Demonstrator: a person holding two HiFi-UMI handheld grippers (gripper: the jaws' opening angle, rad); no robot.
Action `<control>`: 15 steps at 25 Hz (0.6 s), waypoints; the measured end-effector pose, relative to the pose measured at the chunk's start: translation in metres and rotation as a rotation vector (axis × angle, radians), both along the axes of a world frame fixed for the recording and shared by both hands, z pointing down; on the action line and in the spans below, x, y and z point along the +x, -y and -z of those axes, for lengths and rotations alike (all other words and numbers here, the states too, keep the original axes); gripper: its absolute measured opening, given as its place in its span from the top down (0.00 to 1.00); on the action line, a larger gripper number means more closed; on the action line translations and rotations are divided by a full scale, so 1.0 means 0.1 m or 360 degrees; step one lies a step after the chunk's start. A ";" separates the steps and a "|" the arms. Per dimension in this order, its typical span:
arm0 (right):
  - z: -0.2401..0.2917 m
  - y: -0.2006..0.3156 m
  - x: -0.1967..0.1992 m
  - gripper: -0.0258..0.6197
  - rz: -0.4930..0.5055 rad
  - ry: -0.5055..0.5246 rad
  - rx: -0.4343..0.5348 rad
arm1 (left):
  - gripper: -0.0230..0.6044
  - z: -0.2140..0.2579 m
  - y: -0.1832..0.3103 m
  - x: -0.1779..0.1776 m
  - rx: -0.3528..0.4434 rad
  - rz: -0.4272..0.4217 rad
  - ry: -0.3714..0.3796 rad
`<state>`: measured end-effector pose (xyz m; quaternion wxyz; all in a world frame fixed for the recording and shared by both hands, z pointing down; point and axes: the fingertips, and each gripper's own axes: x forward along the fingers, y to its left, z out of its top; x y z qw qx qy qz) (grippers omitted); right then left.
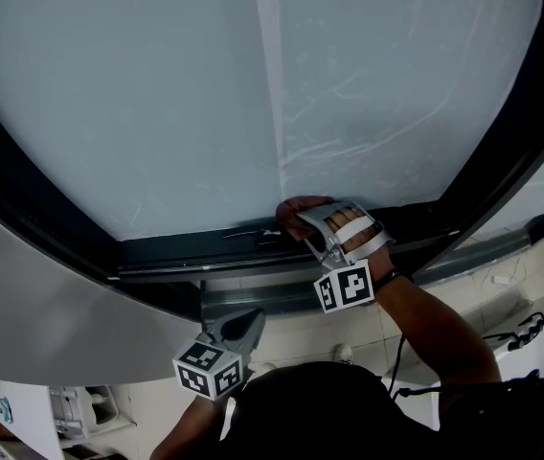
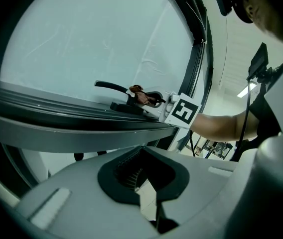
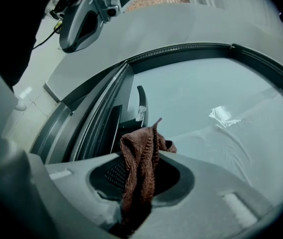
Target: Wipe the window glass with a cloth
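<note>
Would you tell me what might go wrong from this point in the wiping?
1. The cloth hangs bunched in the shut jaws of the right gripper, so it may slip out when dragged over the window glass.
2. That gripper sits low by the black handle and the frame, where the cloth could snag.

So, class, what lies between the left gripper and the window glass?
The window's dark bottom frame rail lies between the left gripper and the window glass. The left gripper view shows it most clearly, and the head view shows it too.
</note>
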<state>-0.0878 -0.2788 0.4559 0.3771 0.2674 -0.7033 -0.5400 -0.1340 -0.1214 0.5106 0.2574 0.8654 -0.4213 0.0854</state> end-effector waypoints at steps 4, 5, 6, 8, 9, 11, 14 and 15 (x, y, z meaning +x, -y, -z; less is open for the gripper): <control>0.00 0.00 0.01 0.85 -0.0011 -0.0010 0.0009 | 0.94 0.01 -0.01 -0.03 0.0009 0.0011 -0.0009; -0.01 0.00 0.01 0.85 -0.0015 -0.0012 0.0013 | 0.94 0.01 -0.01 -0.04 0.0012 0.0014 -0.0013; -0.01 0.00 0.01 0.85 -0.0018 -0.0013 0.0014 | 0.94 0.02 -0.02 -0.05 0.0016 0.0016 -0.0017; -0.01 0.00 0.00 0.85 -0.0022 -0.0016 0.0008 | 0.94 0.02 -0.04 -0.09 0.0018 0.0020 -0.0026; -0.02 0.00 0.00 0.85 -0.0024 -0.0024 -0.0003 | 0.94 0.02 -0.05 -0.10 0.0018 0.0018 -0.0029; -0.03 -0.01 0.01 0.85 -0.0031 -0.0064 -0.0033 | 0.94 0.03 -0.08 -0.13 0.0020 0.0007 -0.0032; -0.01 -0.04 0.03 0.84 -0.0066 -0.0128 -0.0065 | 0.94 0.05 -0.11 -0.19 0.0034 -0.0014 -0.0022; 0.02 -0.07 0.04 0.84 -0.0086 -0.0124 -0.0072 | 0.94 0.05 -0.12 -0.22 0.0041 -0.0019 -0.0012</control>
